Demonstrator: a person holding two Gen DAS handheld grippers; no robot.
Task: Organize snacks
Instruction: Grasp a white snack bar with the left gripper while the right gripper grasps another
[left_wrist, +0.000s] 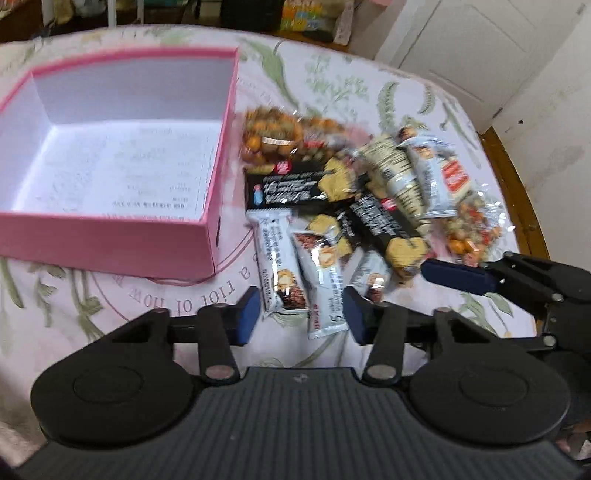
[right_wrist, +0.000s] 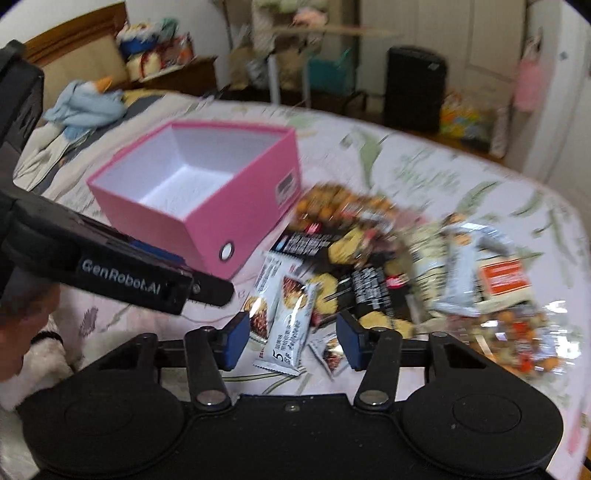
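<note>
Left gripper (left_wrist: 301, 314), tilted down over the near edge of the snack pile, jaws part-spread with the near ends of two white snack bars (left_wrist: 284, 269) lying in the gap; the blue pads (left_wrist: 246, 312) do not appear to press on either wrapper, so nothing is yet pinched. Right gripper (right_wrist: 288, 334), just beside it and likewise tilted down, jaws part-spread over the same white bars and a small sachet (right_wrist: 328, 352), again without visible contact. The snacks lie heaped on the floral tablecloth (left_wrist: 332, 74), just beside the open pink box (left_wrist: 110, 236), which is white inside and holds no snacks. Handling, as judged: the bars are light, fairly stiff along their length, in glossy film likely to slip, and are best taken across the narrow width near the middle or by the crimped end seam. The black cracker packs (left_wrist: 284, 188) probably hold brittle contents and want a gentle squeeze. The clear bags of nuts (left_wrist: 273, 136) are soft and shifting, so a pinch on a gathered edge suits them. Hard to make out: motion blur smears all print, overlaps hide how many packets lie beneath, and the far-right clear bag (right_wrist: 517, 332) is little more than glare.
</note>
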